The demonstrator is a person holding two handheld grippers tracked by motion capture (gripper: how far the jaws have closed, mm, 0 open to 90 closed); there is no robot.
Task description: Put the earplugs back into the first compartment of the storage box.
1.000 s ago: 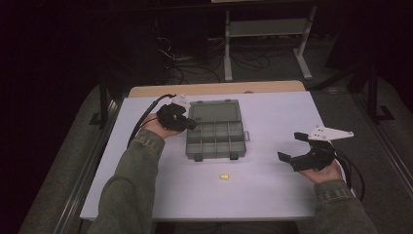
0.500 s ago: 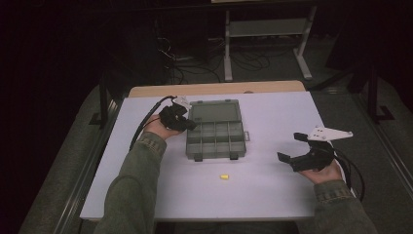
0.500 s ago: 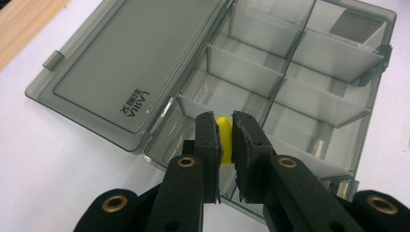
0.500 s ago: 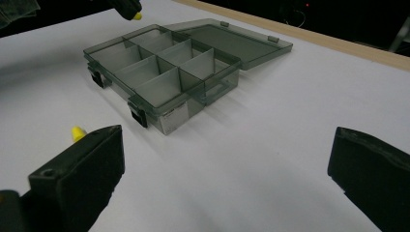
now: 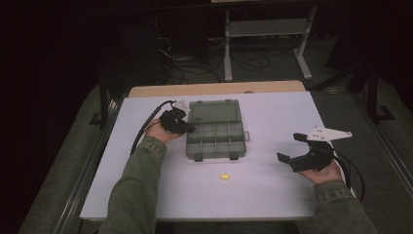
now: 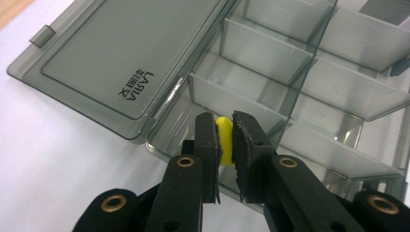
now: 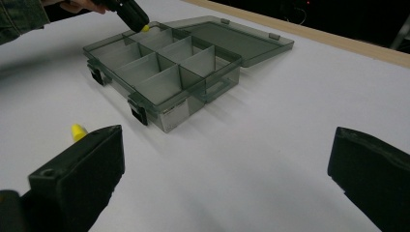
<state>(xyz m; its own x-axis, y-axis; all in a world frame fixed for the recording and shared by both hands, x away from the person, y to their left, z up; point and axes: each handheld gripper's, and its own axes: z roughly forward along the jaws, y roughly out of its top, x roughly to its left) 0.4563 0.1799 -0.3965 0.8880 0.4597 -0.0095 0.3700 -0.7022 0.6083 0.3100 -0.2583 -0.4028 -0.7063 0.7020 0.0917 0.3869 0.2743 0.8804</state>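
Observation:
A see-through grey compartment box (image 5: 194, 150) lies mid-table with its lid (image 5: 214, 110) folded back flat. My left gripper (image 5: 189, 128) is at the box's left rim, shut on a small yellow piece (image 6: 224, 139) that hangs over the near corner compartment (image 6: 227, 99). From the right gripper view that same left gripper (image 7: 131, 15) dips its yellow piece (image 7: 145, 28) at the box's far corner. A second yellow piece (image 5: 224, 176) lies on the table in front of the box. My right gripper (image 5: 289, 147) rests at the right, open, nothing between its jaws.
The white table (image 5: 277, 117) has a wooden strip (image 5: 214, 88) along its far edge. Beyond it stand a metal frame (image 5: 265, 34) and floor cables in the dark. In the right gripper view the loose yellow piece (image 7: 78, 131) lies close to the left jaw.
My left gripper has sunk a little toward the box's left rim with the yellow piece held in it. The right gripper has not moved.

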